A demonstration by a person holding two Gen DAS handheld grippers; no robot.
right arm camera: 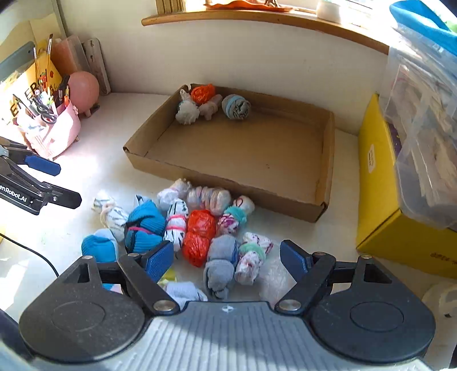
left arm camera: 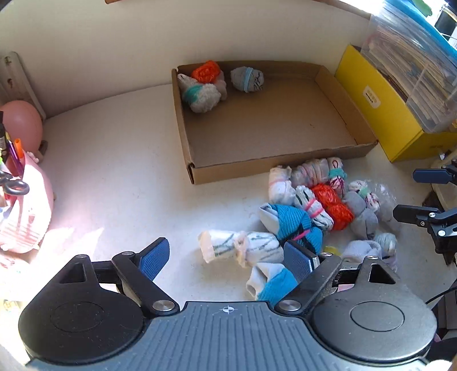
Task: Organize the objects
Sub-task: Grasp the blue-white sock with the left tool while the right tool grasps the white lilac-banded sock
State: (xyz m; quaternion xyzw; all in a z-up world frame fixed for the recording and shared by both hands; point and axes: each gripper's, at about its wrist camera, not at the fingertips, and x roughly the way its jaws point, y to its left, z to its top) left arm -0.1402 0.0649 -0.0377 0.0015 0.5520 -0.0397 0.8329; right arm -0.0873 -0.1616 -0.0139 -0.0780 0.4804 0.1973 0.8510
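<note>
A shallow cardboard tray (left arm camera: 182,128) (right arm camera: 228,185) lies on the white table. In its far left corner are an orange bundle (left arm camera: 206,71), a white bundle with a teal band (left arm camera: 201,95) and a grey rolled sock pair (left arm camera: 247,80). Several more rolled sock bundles (left arm camera: 314,205) (right arm camera: 200,228) are heaped in front of the tray. My left gripper (left arm camera: 228,256) is open above the heap's left end, over a white striped bundle (left arm camera: 242,248). My right gripper (right arm camera: 227,256) is open above the heap's near side, over a grey bundle (right arm camera: 220,265). Neither holds anything.
A yellow box (left arm camera: 380,114) (right arm camera: 380,185) with a clear plastic bin (right arm camera: 422,128) on top stands right of the tray. A pink pen holder (right arm camera: 54,131) and a pink round figure (right arm camera: 82,91) sit at the left by the wall. A wooden sill (right arm camera: 257,17) runs above.
</note>
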